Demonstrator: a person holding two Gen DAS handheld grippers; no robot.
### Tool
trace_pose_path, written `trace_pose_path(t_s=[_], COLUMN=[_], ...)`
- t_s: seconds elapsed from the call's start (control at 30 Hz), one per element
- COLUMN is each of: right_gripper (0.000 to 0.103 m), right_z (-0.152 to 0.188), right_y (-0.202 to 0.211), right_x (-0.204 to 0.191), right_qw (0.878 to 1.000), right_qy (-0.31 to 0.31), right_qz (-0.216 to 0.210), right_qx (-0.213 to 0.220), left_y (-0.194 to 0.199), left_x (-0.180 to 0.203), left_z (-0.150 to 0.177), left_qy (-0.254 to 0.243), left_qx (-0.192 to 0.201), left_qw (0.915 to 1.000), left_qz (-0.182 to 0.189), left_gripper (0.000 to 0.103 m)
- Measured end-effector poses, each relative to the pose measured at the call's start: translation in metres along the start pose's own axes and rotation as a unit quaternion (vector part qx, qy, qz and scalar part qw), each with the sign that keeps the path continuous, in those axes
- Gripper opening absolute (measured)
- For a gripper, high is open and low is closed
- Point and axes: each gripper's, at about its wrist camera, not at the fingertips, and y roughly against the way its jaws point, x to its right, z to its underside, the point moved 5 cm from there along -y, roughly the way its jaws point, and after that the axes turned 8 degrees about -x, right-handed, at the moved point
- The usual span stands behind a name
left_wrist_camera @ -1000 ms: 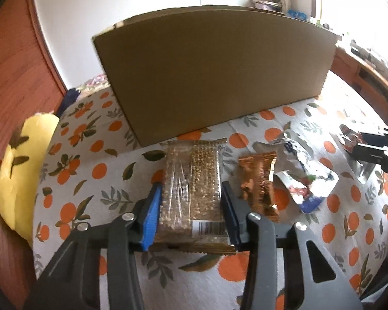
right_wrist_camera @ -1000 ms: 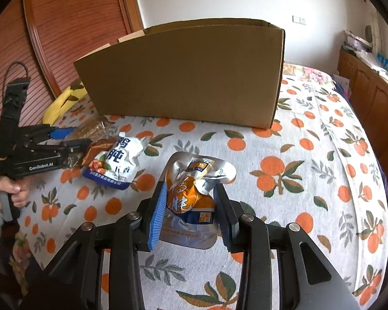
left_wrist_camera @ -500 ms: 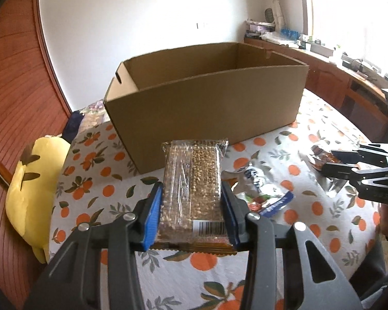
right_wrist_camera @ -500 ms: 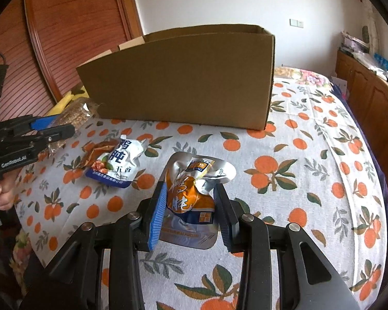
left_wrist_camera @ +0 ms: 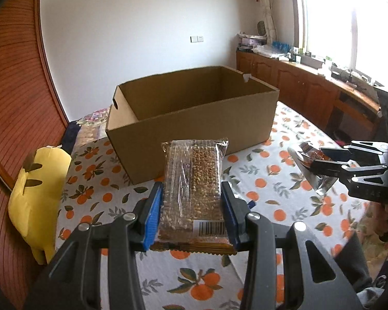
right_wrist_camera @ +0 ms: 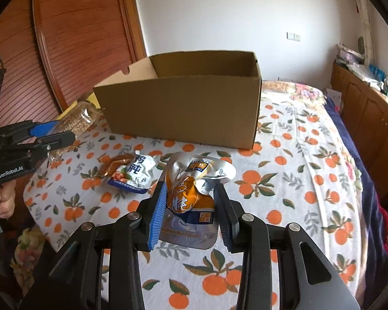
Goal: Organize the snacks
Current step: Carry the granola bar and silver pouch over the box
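From the left wrist, my left hand-held gripper (left_wrist_camera: 191,214) is clamping one grain bar (left_wrist_camera: 192,183), holding it above the bed (left_wrist_camera: 95,191) in front of the one open box (left_wrist_camera: 191,118).

From the right wrist, my right hand-held gripper (right_wrist_camera: 190,213) is squeezing one orange pouch (right_wrist_camera: 194,196) over the bed. Two more snacks are lying beside it: a white pouch (right_wrist_camera: 135,178) and a brown wrapper (right_wrist_camera: 113,164).
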Motion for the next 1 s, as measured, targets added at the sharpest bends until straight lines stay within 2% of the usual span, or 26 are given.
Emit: trace_pose_path(t_s=[0.2,0.47,0.77,1.0], right_gripper=[0.037,0.037,0.037,0.037], right_z=[-0.017,-0.043,-0.067,-0.071], right_y=[0.038,0.069,0.072,0.065], right_x=[0.0,-0.002,-0.013,-0.017], right_qw=[1.0,0.999,0.999,0.998], right_qy=[0.003,0.008,0.026,0.033], right_qz=[0.009,0.005,-0.006,-0.016], right_qx=[0.02,0.037,0.041,0.045], left_y=[0.033,0.056,0.059,0.047], left_x=[0.003,-0.004,-0.009,-0.004], left_z=[-0.009,-0.019,-0.036,-0.052], left_qy=[0.0,0.006,0.007,0.003], left_qx=[0.016,0.019,0.021,0.026], left_qw=[0.9999,0.9998,0.9998,0.9996], left_qz=[0.002,0.0,0.002,0.009], left_gripper=[0.042,0.042,0.042,0.042])
